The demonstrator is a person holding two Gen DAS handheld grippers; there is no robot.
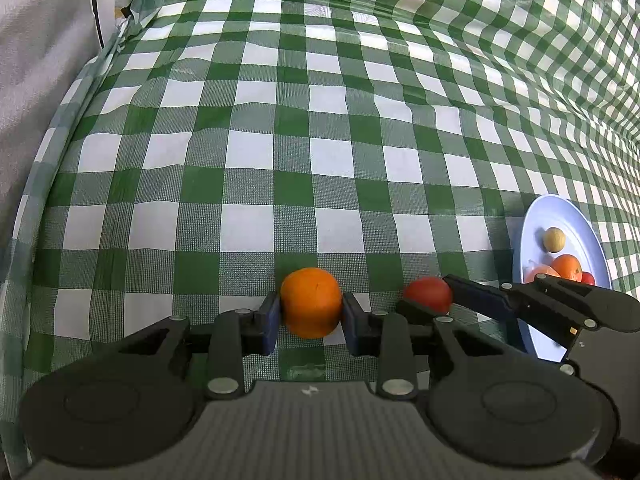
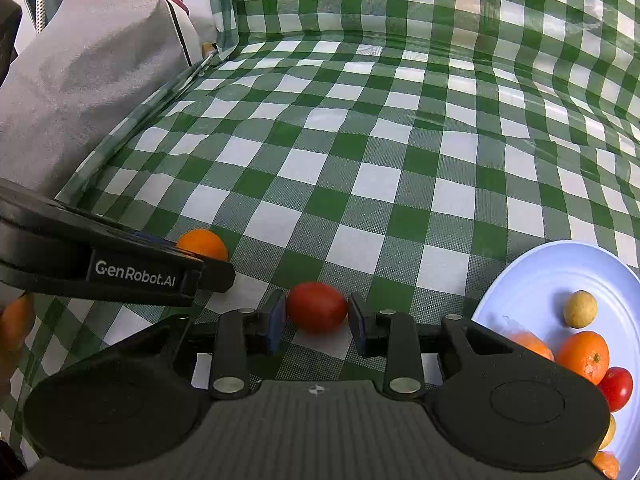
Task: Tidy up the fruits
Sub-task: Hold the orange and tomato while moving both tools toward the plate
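An orange (image 1: 311, 302) sits between the pads of my left gripper (image 1: 310, 316), which touch both its sides; it rests on the green checked cloth. The same orange (image 2: 203, 244) shows behind the left gripper in the right wrist view. A red tomato (image 2: 317, 307) lies on the cloth between the fingers of my right gripper (image 2: 317, 318); the left pad touches it, a thin gap shows at the right pad. In the left wrist view the tomato (image 1: 429, 294) sits at the right gripper's tips. A white plate (image 2: 532, 288) at the right holds several fruits.
The plate (image 1: 560, 216) holds a small yellow fruit (image 2: 580, 309), an orange (image 2: 584, 356) and a red tomato (image 2: 616, 388). A grey fabric cover (image 2: 88, 80) stands at the left beyond the table edge. The checked cloth rises as a wall at the back and right.
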